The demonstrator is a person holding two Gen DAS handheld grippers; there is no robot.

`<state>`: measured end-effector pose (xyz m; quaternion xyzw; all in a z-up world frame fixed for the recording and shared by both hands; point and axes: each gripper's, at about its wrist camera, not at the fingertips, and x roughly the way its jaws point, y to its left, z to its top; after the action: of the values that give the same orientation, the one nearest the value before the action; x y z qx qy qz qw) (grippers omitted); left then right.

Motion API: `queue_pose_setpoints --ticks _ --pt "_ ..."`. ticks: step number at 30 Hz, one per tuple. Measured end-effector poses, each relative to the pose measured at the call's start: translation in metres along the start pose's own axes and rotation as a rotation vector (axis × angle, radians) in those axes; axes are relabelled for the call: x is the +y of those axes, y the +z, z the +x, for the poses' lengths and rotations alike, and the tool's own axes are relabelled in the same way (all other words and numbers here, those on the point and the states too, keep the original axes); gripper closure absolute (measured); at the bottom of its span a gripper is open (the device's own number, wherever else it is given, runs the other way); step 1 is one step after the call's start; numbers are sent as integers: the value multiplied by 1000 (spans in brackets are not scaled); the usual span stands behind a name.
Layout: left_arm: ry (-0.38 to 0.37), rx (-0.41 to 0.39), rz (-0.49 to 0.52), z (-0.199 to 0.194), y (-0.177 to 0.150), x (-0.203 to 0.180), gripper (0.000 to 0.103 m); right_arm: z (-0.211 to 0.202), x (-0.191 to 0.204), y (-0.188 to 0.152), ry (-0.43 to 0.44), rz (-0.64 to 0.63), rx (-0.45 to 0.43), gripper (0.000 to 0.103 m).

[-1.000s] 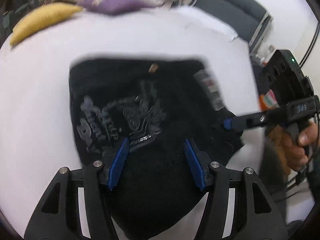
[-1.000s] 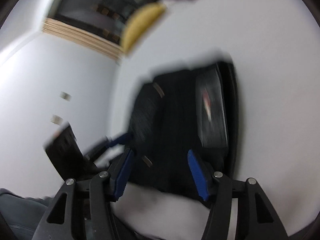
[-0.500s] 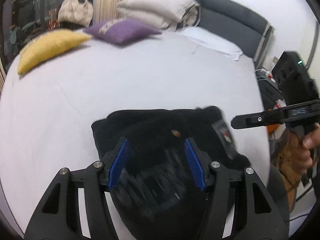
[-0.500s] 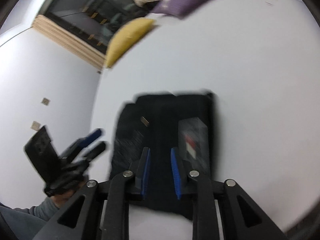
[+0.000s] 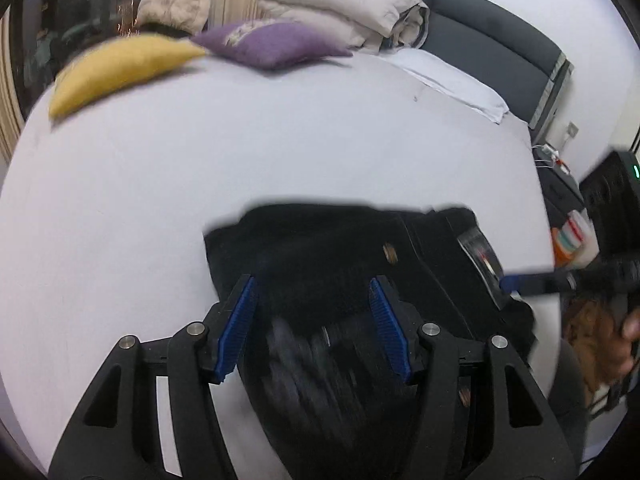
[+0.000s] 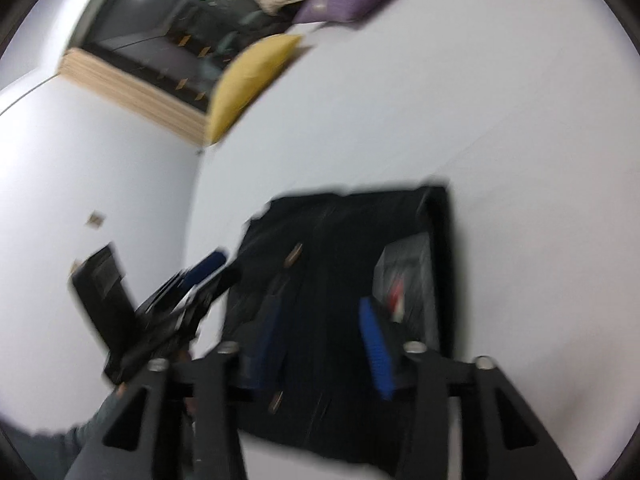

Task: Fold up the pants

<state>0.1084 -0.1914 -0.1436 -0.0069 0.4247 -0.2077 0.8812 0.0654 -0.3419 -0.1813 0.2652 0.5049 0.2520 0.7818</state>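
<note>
Black folded pants (image 5: 340, 248) lie as a compact rectangle on the white bed sheet (image 5: 200, 152), near its front edge, directly below and ahead of both tongs. Their long axis runs across the left view, a grey label facing up at the right end. The left tongs (image 5: 312, 324) stand apart, gripping nothing. The right tongs (image 6: 324, 344), nearer that label, have just been opening, nothing pinched between them.

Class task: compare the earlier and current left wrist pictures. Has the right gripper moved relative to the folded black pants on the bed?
Yes. The right gripper has drawn back toward the right edge of the folded black pants, its jaws having just been opening with nothing between them.
</note>
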Motion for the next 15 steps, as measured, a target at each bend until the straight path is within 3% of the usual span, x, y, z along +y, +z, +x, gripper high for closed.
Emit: queue_pose_setpoints --ticks 2,4,5,7,8,9,10,11,12,15 --pt "17 44 30 8 -25 -3 46 10 -9 -31 -8 -1 60 42" --pt "41 66 62 23 -46 -12 45 15 -29 -55 -5 8 30 52" --pt "42 53 57 22 -45 -10 45 10 -33 -53 -10 8 5 64" --pt "25 70 8 8 -35 -6 44 -3 -31 -49 -19 50 -5 64" --pt "14 52 -15 -5 -29 -2 43 -10 -28 -47 -28 42 -20 53" --pt "18 12 -31 -21 -26 3 36 -23 -22 -44 -42 18 -49 35" --pt "31 -14 -40 -32 -24 8 28 -35 -20 -38 -52 -11 -91 29" --pt "51 -39 -59 -41 -25 14 12 -42 -21 -33 -55 -25 -119 22" --pt "65 -45 -88 -45 -23 21 5 -47 -22 -25 -62 -23 -144 21" --pt "47 8 -191 -41 -28 48 5 -42 -39 -3 -64 47 -141 20"
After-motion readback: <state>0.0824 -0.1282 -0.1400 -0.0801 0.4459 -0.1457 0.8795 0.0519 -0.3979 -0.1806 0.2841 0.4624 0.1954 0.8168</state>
